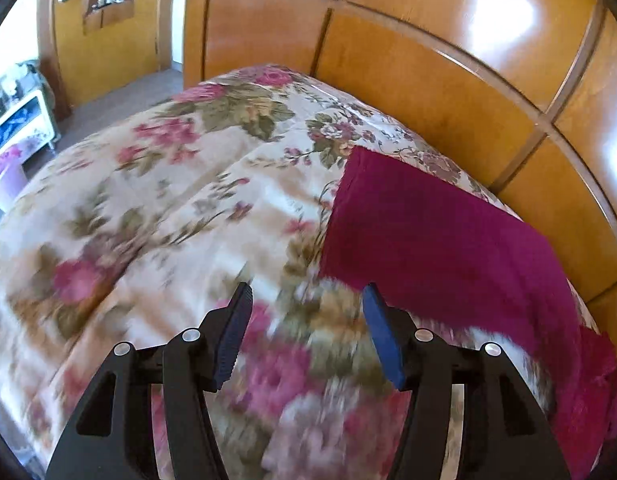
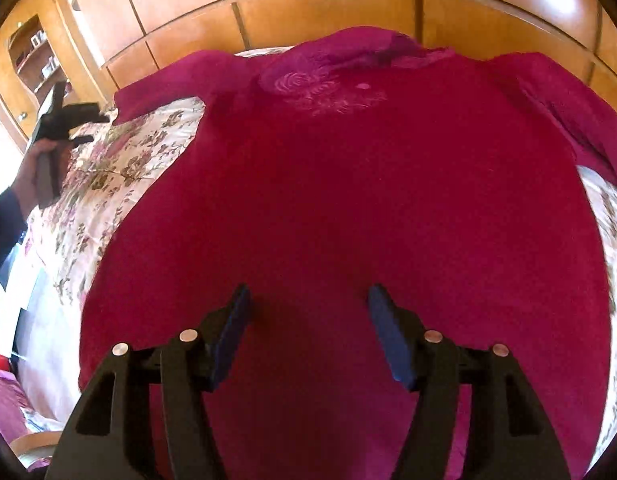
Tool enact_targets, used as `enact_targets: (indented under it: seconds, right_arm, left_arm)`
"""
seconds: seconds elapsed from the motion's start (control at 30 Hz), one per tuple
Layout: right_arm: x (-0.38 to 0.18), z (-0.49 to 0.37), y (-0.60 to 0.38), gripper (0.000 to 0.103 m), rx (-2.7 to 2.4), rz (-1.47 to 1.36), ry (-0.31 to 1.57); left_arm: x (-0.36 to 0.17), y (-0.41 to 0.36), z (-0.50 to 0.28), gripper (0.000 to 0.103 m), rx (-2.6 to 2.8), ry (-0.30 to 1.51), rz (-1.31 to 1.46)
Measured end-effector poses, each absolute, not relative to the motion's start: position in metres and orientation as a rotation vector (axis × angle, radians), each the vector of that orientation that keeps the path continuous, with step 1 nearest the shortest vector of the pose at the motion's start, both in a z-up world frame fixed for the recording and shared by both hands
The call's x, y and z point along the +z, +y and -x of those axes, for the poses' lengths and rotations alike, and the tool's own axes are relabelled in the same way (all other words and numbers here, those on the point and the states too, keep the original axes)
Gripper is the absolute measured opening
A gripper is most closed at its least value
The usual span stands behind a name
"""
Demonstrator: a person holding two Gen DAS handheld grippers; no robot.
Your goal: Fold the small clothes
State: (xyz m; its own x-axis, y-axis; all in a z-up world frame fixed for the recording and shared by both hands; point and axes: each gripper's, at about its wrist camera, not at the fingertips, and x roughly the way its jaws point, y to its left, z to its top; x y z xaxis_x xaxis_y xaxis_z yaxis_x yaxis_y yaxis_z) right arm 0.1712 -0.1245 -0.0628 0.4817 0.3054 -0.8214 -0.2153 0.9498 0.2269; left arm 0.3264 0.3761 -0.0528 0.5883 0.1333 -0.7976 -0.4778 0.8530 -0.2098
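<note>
floral bedspread (image 1: 156, 208), magenta shirt (image 2: 348, 208) spread flat under parted right claw (image 2: 308, 300)

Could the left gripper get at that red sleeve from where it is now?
Probably yes. The left gripper is open over the flowered bedspread, and the red sleeve lies flat just beside it with nothing between them.

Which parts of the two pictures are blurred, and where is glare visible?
Left wrist view: the floral bedspread smears with motion blur near the left gripper; strong glare on the wooden wardrobe. Right wrist view: the magenta garment is fairly sharp, blur only at the right edge; fisheye bends the panels.
</note>
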Motion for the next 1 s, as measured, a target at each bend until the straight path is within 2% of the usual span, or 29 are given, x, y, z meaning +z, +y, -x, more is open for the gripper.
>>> enact_targets:
  seconds: [0.07, 0.1, 0.17, 0.3, 0.5, 0.73, 0.8, 0.83, 0.9, 0.93, 0.97, 1.0]
  right_arm:
    - [-0.066, -0.178, -0.122, 0.064, 0.314, -0.105, 1.016]
    - [-0.067, -0.177, -0.123, 0.065, 0.311, -0.105, 1.017]
    - [-0.07, -0.181, -0.121, 0.067, 0.306, -0.107, 1.02]
    - [-0.07, -0.182, -0.116, 0.071, 0.305, -0.091, 1.009]
    - [-0.071, -0.183, -0.116, 0.074, 0.305, -0.099, 0.983]
    - [-0.075, -0.181, -0.115, 0.078, 0.3, -0.086, 0.947]
    - [-0.075, -0.18, -0.116, 0.078, 0.296, -0.082, 0.941]
    - [-0.075, -0.179, -0.117, 0.078, 0.294, -0.083, 0.941]
    - [-0.071, -0.177, -0.121, 0.078, 0.296, -0.098, 0.949]
    - [-0.069, -0.177, -0.124, 0.078, 0.299, -0.108, 0.953]
    - [-0.066, -0.175, -0.131, 0.077, 0.302, -0.13, 0.956]
    - [-0.062, -0.172, -0.14, 0.077, 0.298, -0.159, 0.956]
  left_arm:
    - [-0.063, 0.381, -0.343, 0.056, 0.345, 0.886, 0.468]
    - [-0.068, 0.381, -0.351, 0.052, 0.335, 0.893, 0.485]
    - [-0.07, 0.379, -0.359, 0.014, 0.31, 0.892, 0.488]
    - [-0.05, 0.376, -0.346, 0.01, 0.3, 0.823, 0.472]
    - [-0.023, 0.402, -0.27, 0.008, 0.41, 0.751, 0.453]
    - [-0.076, 0.408, -0.24, 0.007, 0.577, 0.932, 0.321]
    - [-0.072, 0.399, -0.246, 0.009, 0.619, 0.936, 0.29]
    - [-0.067, 0.397, -0.245, 0.015, 0.629, 0.931, 0.296]
    - [-0.048, 0.386, -0.242, 0.033, 0.65, 0.885, 0.284]
    - [-0.039, 0.38, -0.239, 0.052, 0.657, 0.856, 0.273]
    - [-0.025, 0.367, -0.233, 0.066, 0.642, 0.799, 0.257]
    - [-0.016, 0.356, -0.228, 0.068, 0.618, 0.763, 0.249]
